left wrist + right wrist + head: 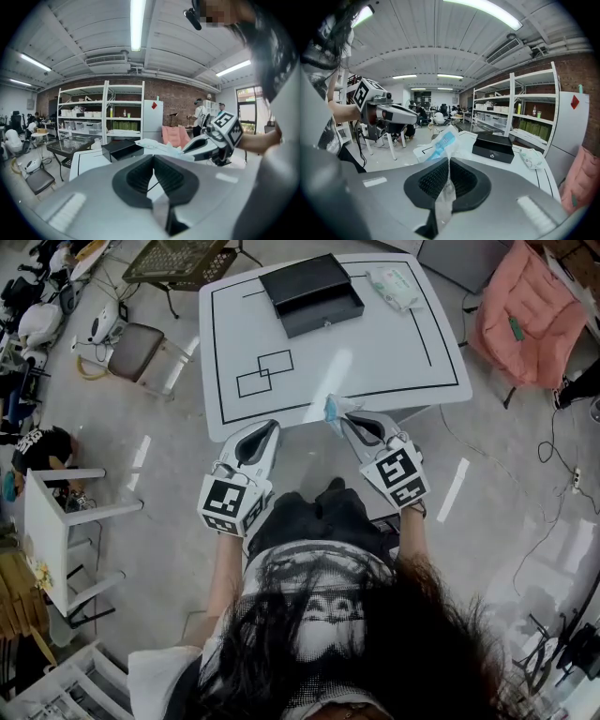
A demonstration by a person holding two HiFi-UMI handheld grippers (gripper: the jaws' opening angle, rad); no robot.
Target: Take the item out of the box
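While R tool [448,161] pinches packet [441,144], L tool [153,158] closed

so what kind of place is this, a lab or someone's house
Probably a robotics lab or workshop, not a home. A white table is marked with black outlines, open metal shelving stocked with bins stands against a bare brick wall, and strip lights run along the ceiling.

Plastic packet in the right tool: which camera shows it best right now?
The right gripper view. There the plastic packet sits centre frame, clamped in the right tool, blue-and-white print clear. The head view shows only a small tip beyond the tool; the left gripper view shows it side-on, pale and farther off.
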